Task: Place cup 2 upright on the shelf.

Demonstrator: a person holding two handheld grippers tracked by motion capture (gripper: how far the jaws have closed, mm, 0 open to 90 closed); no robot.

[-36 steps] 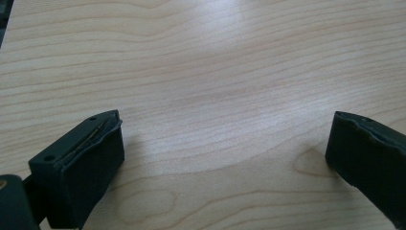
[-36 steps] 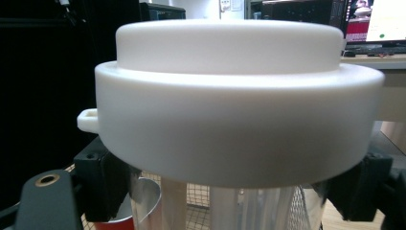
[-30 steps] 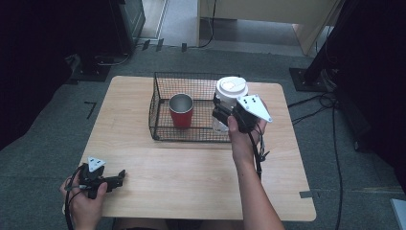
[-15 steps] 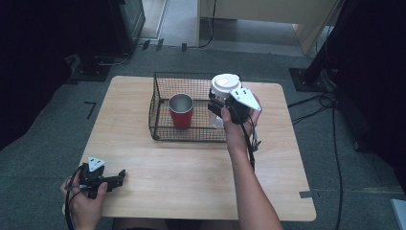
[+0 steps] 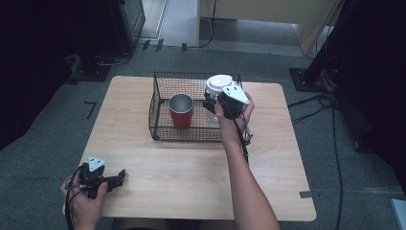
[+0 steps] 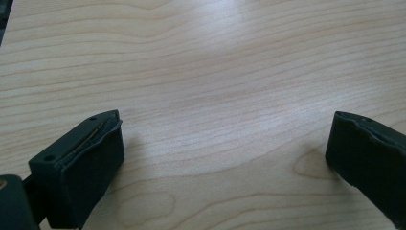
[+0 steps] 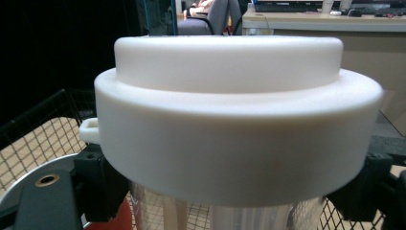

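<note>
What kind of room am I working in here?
Probably an office or lab set up for recording: a wooden table on grey carpet, cables across the floor, and a desk with office chairs behind the wire basket.

I'm seeing both forearms showing bare, no sleeves. Each black gripper, left gripper (image 5: 117, 178) and right gripper (image 5: 210, 105), is wearing a grey three-cornered plate and trailing a black cable.

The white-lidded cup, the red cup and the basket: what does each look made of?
White-lidded cup: clear ribbed body, likely plastic; its lid is matte, opaque white, probably moulded plastic. Red cup: red outside with a grey, metal-looking inside, perhaps steel. Basket: thin black wire mesh, probably coated metal.
</note>
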